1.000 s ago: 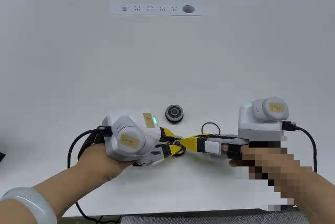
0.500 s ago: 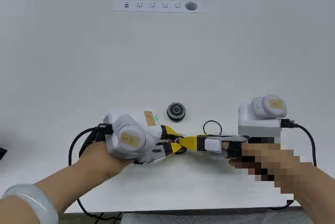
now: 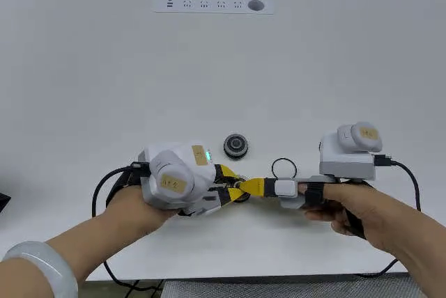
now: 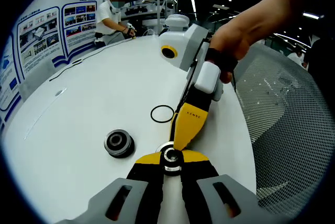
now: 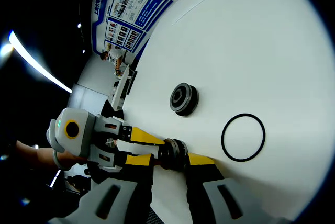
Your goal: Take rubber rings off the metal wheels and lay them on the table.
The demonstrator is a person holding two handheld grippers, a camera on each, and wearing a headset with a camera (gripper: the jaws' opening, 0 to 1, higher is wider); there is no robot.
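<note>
A small metal wheel (image 3: 240, 194) with a dark rubber rim hangs just above the white table (image 3: 209, 75), held from both sides. My left gripper (image 3: 234, 188) is shut on it; in the left gripper view the wheel (image 4: 171, 157) sits between my yellow tips (image 4: 171, 159). My right gripper (image 3: 246, 187) reaches in from the right, and its tips (image 5: 174, 159) pinch the wheel (image 5: 175, 153) at its rim. A second wheel (image 3: 235, 146) (image 4: 119, 143) (image 5: 183, 99) lies on the table behind. A loose black rubber ring (image 3: 283, 168) (image 4: 162, 113) (image 5: 243, 136) lies flat to its right.
A white power strip (image 3: 212, 5) lies at the far side of the table. Black cables trail from both grippers, one on the left (image 3: 103, 190) and one on the right (image 3: 412, 183). The table's front edge (image 3: 244, 278) runs just below my hands.
The head view has shifted a little. Both grippers keep their hold on the wheel at the same spot; the loose wheel and ring have not moved.
</note>
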